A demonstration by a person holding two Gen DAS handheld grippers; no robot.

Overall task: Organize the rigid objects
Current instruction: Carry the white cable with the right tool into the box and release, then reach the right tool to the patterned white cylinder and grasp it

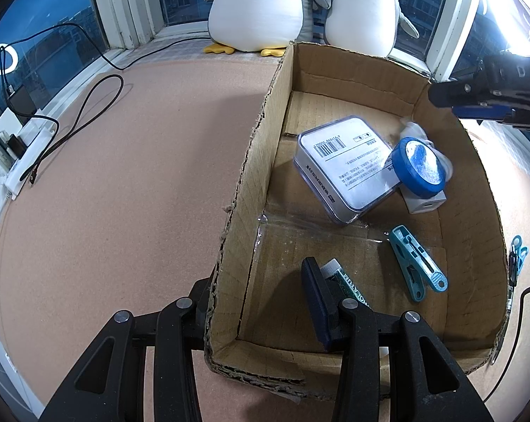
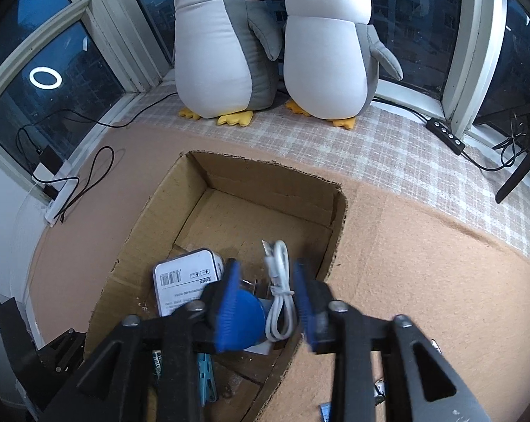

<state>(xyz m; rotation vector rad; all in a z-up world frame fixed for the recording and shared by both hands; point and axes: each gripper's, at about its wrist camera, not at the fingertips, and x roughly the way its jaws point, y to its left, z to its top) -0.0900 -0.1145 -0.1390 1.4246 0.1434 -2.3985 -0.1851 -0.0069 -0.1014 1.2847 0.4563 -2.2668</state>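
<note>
The right tongs (image 2: 265, 302) stand open above the cardboard box (image 2: 338, 211), nothing gripped; the white cable (image 2: 280, 281) lies directly below, lengthwise near-to-far. The left tongs (image 1: 261, 302) clamp the box's left wall.

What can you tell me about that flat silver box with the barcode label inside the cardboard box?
The silver box is a flat, rounded-corner rectangular case, seemingly metal under a clear plastic shell, with a white label showing a barcode and small print. It lies label up and slightly tilted on the floor of the open cardboard box, turned askew to the walls. A round blue lid leans on one corner, beside a small white cube. No gripper touches it.
</note>
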